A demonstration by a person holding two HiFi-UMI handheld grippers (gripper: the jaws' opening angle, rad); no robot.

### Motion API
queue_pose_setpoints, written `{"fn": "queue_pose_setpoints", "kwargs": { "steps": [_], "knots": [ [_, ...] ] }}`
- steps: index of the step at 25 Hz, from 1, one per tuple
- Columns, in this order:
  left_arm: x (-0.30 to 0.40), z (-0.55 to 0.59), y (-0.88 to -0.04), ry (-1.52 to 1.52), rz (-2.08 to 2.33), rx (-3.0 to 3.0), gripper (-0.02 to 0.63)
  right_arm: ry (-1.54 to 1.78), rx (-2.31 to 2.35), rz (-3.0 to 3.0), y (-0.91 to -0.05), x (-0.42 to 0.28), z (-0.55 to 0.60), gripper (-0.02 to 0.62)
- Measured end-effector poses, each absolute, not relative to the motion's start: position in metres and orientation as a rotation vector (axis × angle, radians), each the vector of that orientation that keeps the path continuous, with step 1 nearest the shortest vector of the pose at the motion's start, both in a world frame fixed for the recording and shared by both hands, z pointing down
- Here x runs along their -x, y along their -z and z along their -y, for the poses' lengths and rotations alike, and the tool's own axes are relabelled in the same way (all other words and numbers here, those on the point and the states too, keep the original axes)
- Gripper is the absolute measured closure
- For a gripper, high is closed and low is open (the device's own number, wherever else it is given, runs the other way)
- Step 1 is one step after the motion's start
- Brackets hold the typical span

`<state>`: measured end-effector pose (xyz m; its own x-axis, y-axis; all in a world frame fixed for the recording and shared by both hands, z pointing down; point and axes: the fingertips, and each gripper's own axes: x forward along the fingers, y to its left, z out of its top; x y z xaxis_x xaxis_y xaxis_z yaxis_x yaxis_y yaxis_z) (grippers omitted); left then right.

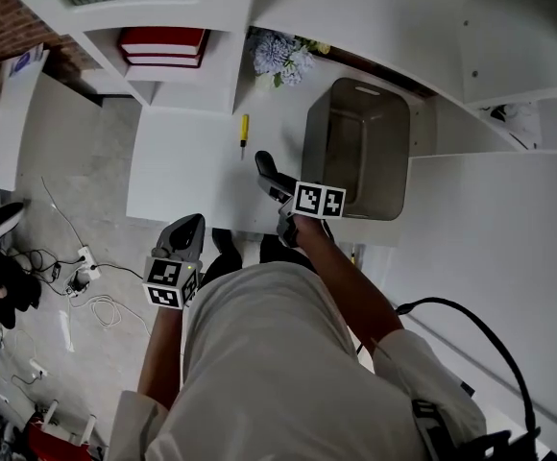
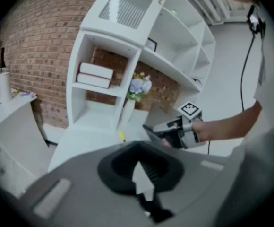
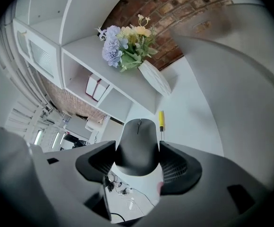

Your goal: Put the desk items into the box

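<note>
A white shelving unit (image 2: 127,41) with flat, smooth boards and open bays stands beyond both pairs of fingers. In front of it is one white, matte, rectangular worktop (image 1: 187,161). On this worktop, just to the right of the right fingers, sits one grey box (image 1: 317,147). It has smooth walls, rounded corners and an open top.

There are two grippers, grey and hard-shelled, each carrying a cube with black-and-white square markers. The right gripper (image 3: 137,144) has black ribbed fingers (image 3: 175,164) clamped on the sides of one computer mouse (image 3: 138,131). The mouse is black, glossy and domed, and its nose points away past the fingertips. In the head view the mouse (image 1: 265,166) is over the worktop, near the box's left wall. The left gripper (image 2: 139,167) is off the worktop's near edge, over the floor, with its black fingers (image 2: 113,167) closed together on nothing.

Two flat books (image 2: 95,74) with red covers and pale page edges lie stacked in a shelf bay, far ahead of the left fingers. One bunch of flowers (image 3: 125,44), with lilac and cream blooms and green leaves, stands in one slim white vase (image 3: 155,78) ahead of the right fingers. One small screwdriver (image 3: 161,119) with a yellow handle and thin shaft lies on the worktop just beyond the right fingers' tips.
</note>
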<state>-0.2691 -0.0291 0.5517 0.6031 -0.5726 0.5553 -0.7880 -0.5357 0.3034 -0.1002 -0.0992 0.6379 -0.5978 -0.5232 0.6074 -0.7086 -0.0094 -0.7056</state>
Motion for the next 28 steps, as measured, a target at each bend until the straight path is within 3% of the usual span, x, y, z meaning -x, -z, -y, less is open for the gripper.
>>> {"fn": "queue_pose_setpoints", "kwargs": {
  "steps": [28],
  "knots": [
    [0.207, 0.044, -0.542, -0.566, 1.012, -2.372, 0.603, -1.992, -1.317, 2.297, -0.549, 0.050, 0.105, 0.307]
  ]
}}
